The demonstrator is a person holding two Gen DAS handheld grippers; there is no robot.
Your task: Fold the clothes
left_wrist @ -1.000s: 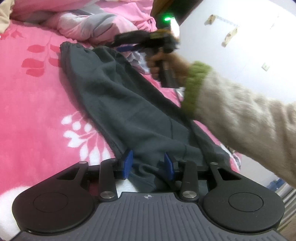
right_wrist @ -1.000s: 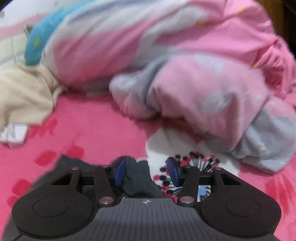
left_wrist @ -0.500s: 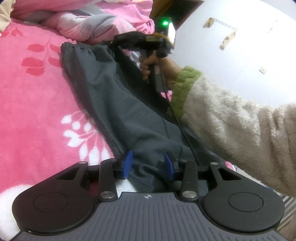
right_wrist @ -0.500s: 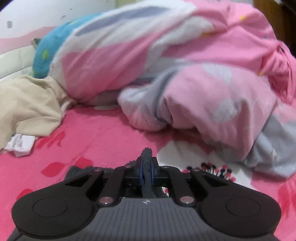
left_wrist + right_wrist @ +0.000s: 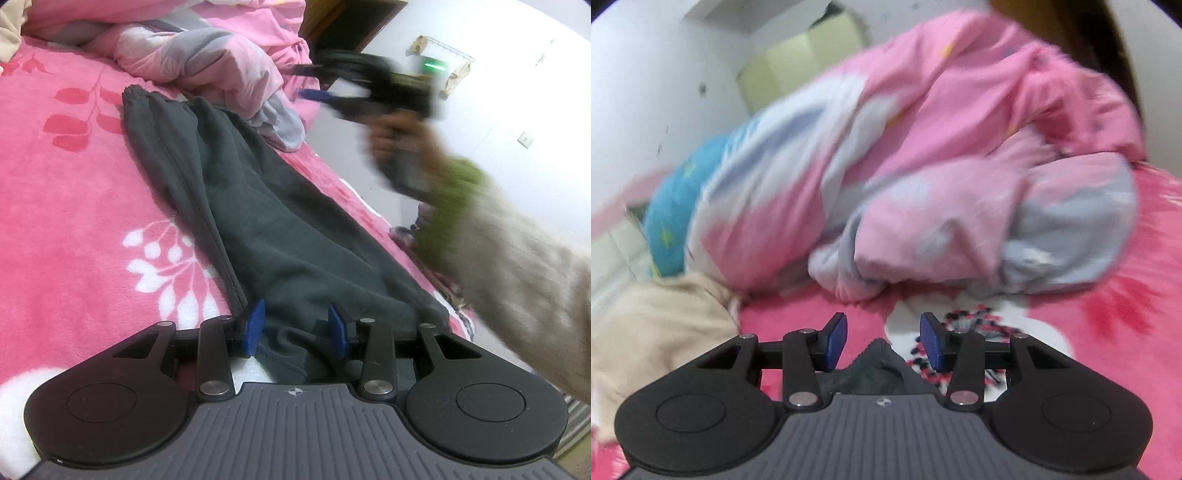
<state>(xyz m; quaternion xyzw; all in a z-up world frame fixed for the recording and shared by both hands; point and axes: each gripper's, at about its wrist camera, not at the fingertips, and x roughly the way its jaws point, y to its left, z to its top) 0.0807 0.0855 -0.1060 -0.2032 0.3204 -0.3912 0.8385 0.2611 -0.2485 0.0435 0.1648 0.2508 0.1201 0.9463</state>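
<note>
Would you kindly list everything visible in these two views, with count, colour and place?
trousers: one pair, dark grey, laid lengthwise on the bed, folded leg on leg
blanket: one, pink with white and red flowers, covering the bed under the trousers
duvet: one, pink, grey and white, bunched at the far end of the bed
pillow: one, blue, left of the duvet
cloth: one, beige, crumpled at the left in the right wrist view
sleeve: one, cream with green cuff, right side of the left wrist view
left hand-held gripper: blue pads either side of the trousers' near end
right hand-held gripper: blue pads opening, apart from the grey fabric below
</note>
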